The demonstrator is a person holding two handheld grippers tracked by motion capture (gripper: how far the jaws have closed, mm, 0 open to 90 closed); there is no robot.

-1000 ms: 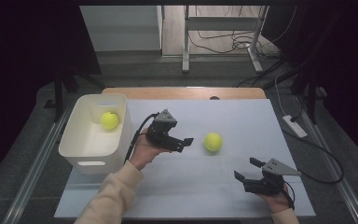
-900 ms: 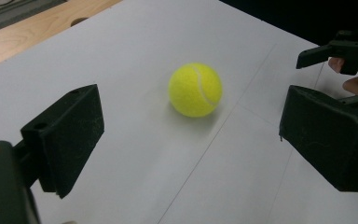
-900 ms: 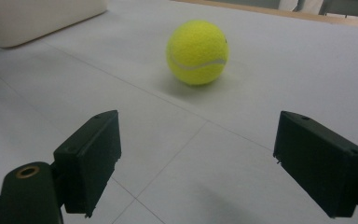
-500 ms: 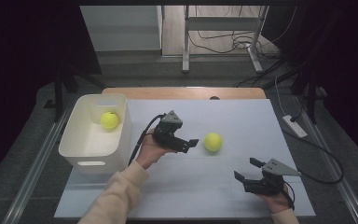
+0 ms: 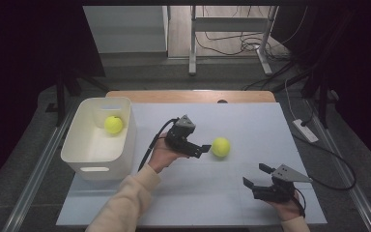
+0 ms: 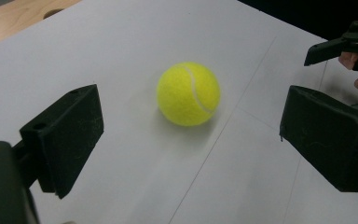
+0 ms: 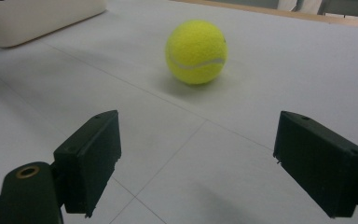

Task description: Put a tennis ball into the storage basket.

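L gripper (image 5: 204,150) has come closer to the tennis ball (image 5: 221,147) vs the earlier pics: before there was a clear gap btwn jaw tips and ball, now in the high view the tips sit just beside it, at the ball's 9 o'clock, not touching. Jaws wide apart, nothing btwn them. In the left gripper view the ball (image 6: 189,94) lies ahead of the jaws, roughly centred in the gap, slightly toward 12 o'clock, resting on the white mat (image 6: 121,42); pads clear of it on both sides.

Ball itself hasn't shifted – same spot on the mat, about mid-table.

R gripper (image 5: 257,179) unchanged: rests at approx 5 o'clock of the ball, well apart from it, near the mat's front edge, jaws spread open and empty. In the right gripper view the ball (image 7: 196,51) sits farther off at 12 o'clock, btwn the lines of the two jaws but well beyond them.

White bin (image 5: 121,145) at 9 o'clock of the L gripper, same place as before, w/ a second tennis ball (image 5: 113,124) inside, toward its far end. Bin corner (image 7: 37,18) shows at approx 10 o'clock in the right gripper view.
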